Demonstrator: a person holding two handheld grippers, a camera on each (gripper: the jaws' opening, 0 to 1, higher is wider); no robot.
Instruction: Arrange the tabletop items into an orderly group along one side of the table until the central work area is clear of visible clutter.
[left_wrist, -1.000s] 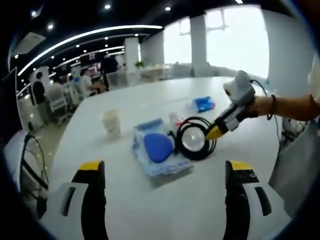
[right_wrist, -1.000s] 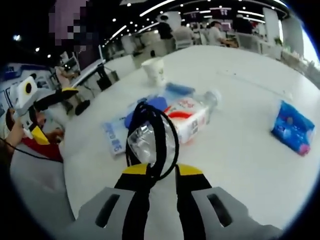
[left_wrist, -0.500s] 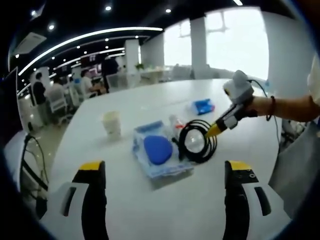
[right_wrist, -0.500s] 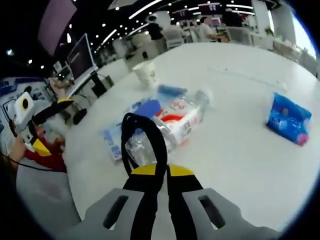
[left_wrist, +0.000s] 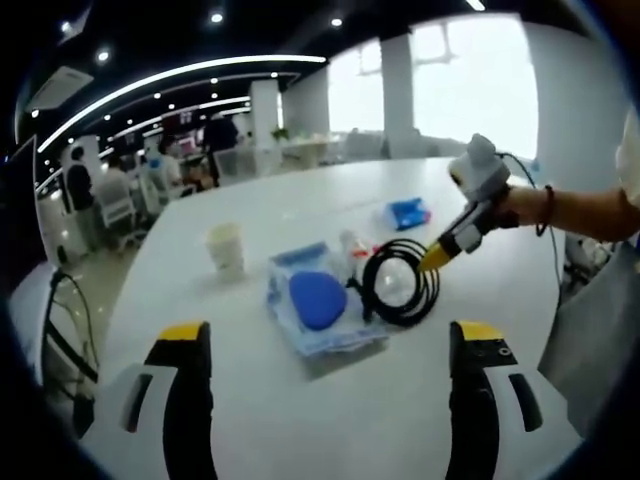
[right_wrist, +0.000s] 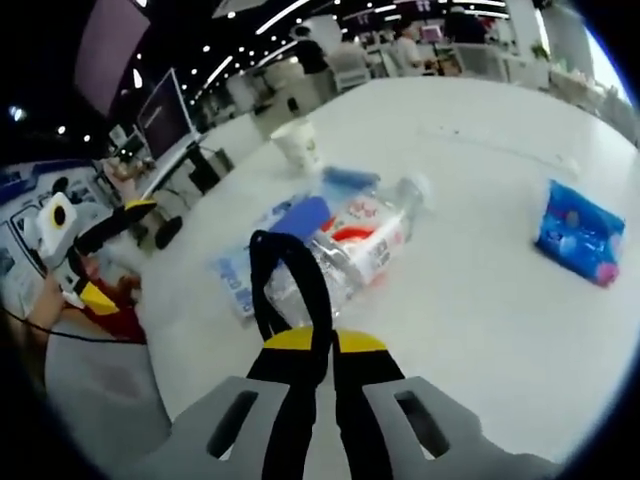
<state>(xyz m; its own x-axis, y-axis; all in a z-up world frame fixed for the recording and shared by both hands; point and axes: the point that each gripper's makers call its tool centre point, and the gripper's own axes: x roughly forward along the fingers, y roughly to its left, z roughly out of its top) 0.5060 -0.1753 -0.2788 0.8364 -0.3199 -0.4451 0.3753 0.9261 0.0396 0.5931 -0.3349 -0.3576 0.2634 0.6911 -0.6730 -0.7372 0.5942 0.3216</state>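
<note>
White table (left_wrist: 300, 420), rounded at the edges; broad bare stretch in front of the left gripper (left_wrist: 330, 400), jaws wide apart and holding nothing.

Clustered mid-table in the left gripper view: paper cup (left_wrist: 226, 247) standing apart to the left; clear pouch (left_wrist: 318, 305) with a blue oval inside; bottle (left_wrist: 355, 247) lying just behind it; black cable coil (left_wrist: 403, 283) touching the pouch's right side; blue packet (left_wrist: 408, 212) farther back, well apart, near the far edge.

Right gripper (left_wrist: 440, 259) reaching in from the right, pinched tight on the coil's rim (jaws nearly touching in its own view); coil (right_wrist: 290, 290) rising upright from right gripper (right_wrist: 318, 345), against bottle (right_wrist: 365, 245) and pouch (right_wrist: 240, 285). Cup (right_wrist: 298, 143) beyond; packet (right_wrist: 580, 233) alone at right with open tabletop around it; left gripper (right_wrist: 95, 250) at the table's left edge.

Office desks, chairs and people past the far edge.
</note>
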